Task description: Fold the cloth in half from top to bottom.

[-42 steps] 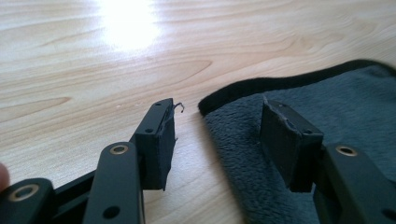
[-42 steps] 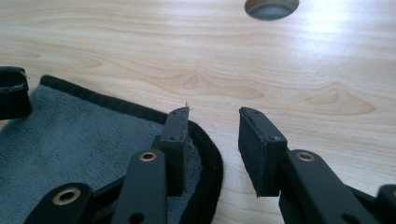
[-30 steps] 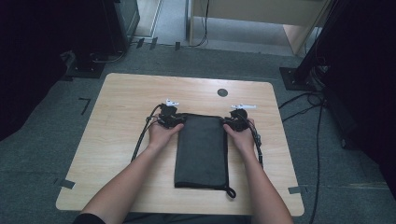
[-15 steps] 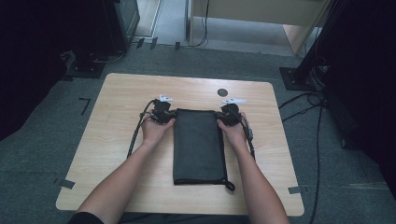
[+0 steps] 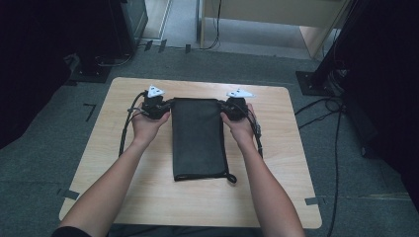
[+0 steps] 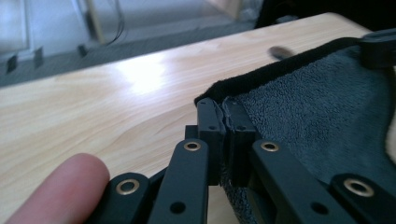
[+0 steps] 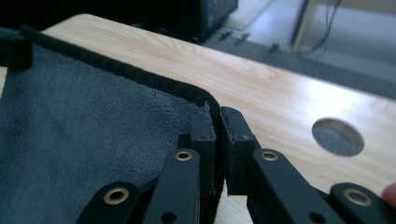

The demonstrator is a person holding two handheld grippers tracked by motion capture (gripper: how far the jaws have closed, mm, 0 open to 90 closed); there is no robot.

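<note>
Each hand-held gripper, left (image 5: 167,106) and right (image 5: 223,106), clamps a far corner of the dark towel (image 5: 198,138); its underside is hidden.

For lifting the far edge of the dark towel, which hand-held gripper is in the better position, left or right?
Neither is clearly better. The left hand-held gripper is shut on one far corner of the dark towel, and the right hand-held gripper on the other, so both should probably lift together.

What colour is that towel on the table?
Dark grey towel with a black edge, clearest in the right gripper view.
</note>
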